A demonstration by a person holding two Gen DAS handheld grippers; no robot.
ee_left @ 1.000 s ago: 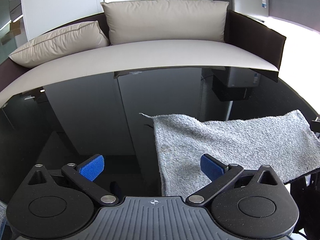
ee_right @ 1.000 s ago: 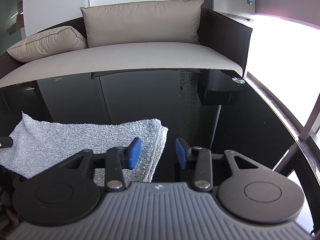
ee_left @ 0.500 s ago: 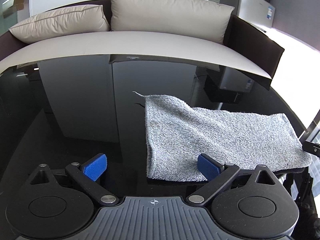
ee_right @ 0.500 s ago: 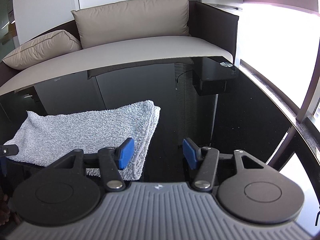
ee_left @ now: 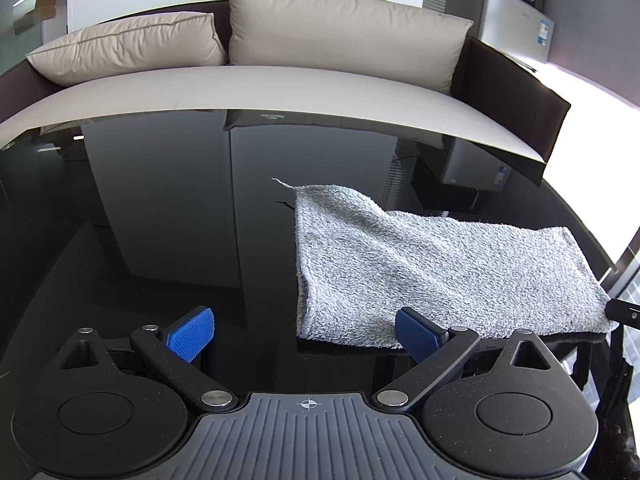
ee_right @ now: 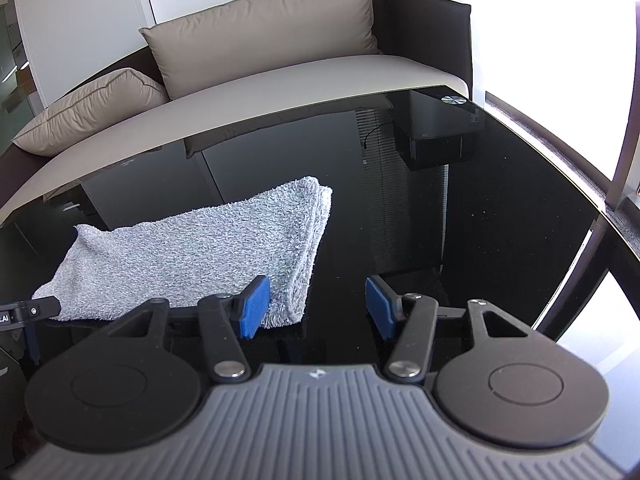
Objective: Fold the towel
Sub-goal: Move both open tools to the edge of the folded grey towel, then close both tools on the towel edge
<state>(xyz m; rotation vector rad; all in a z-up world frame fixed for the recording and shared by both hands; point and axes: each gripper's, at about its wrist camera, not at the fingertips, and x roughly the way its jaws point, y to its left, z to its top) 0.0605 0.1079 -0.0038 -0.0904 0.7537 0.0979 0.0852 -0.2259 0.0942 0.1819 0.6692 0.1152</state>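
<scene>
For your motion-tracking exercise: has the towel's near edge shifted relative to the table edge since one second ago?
Yes. The towel overhung the table's near edge a second ago; now it lies farther in, toward the sofa.

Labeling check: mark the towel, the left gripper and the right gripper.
towel (ee_left: 420, 272), left wrist view, middle of its top layer.
left gripper (ee_left: 304, 334), left wrist view, midway between fingertips.
right gripper (ee_right: 318, 306), right wrist view, midway between fingertips.
</scene>
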